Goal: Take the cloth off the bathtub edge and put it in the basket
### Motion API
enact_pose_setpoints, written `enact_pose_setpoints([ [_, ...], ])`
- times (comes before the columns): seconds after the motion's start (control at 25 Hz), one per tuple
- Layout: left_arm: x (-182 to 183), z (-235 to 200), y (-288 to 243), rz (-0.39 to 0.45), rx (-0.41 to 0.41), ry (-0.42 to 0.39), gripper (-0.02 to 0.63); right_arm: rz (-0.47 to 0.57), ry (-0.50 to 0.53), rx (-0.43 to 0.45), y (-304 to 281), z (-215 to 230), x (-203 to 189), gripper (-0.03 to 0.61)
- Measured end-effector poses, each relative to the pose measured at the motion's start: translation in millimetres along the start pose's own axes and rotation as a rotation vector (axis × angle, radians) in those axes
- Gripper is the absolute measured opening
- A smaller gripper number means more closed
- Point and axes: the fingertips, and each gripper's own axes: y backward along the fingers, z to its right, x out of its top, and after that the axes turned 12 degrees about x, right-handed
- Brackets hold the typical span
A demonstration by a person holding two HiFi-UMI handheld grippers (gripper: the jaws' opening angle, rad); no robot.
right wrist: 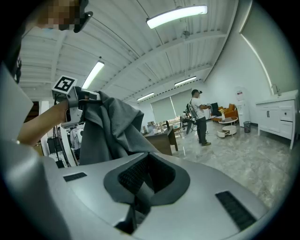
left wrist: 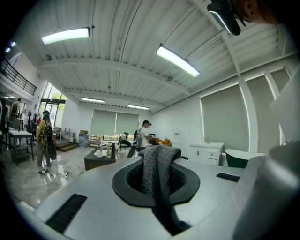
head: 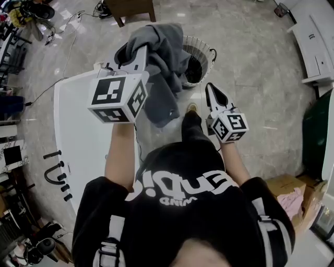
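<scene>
My left gripper (head: 137, 53) is raised and shut on a grey cloth (head: 163, 70), which hangs in folds from its jaws above the floor. In the left gripper view a knitted fold of the cloth (left wrist: 158, 174) is pinched between the dark pads. The white wire basket (head: 202, 56) stands on the floor just beyond and to the right of the hanging cloth. The white bathtub (head: 78, 135) lies to the left, below my left arm. My right gripper (head: 214, 93) is lower, right of the cloth, shut with nothing in it. In the right gripper view the cloth (right wrist: 110, 129) hangs at the left.
Dark tap fittings (head: 56, 174) sit at the bathtub's left side. A cardboard box (head: 288, 194) stands at the lower right, a dark green tub (head: 317, 134) at the right edge, a white cabinet (head: 313, 44) at the upper right. A wooden table (head: 133, 9) stands beyond the basket.
</scene>
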Motion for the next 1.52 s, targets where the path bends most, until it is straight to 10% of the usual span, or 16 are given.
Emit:
enact_pose_setpoints([
  [0.8,16.6,64.9,-257.4,-0.062,0.02,0.04,0.025,-0.003,-0.026,0.01,-95.4,241.8,94.5,0.014],
  [1.52,-77.0,90.5,-334.2,-0.229,-0.14,0.059,0.025,-0.011,-0.093,-0.121,-124.6,284.3,72.6,0.014],
])
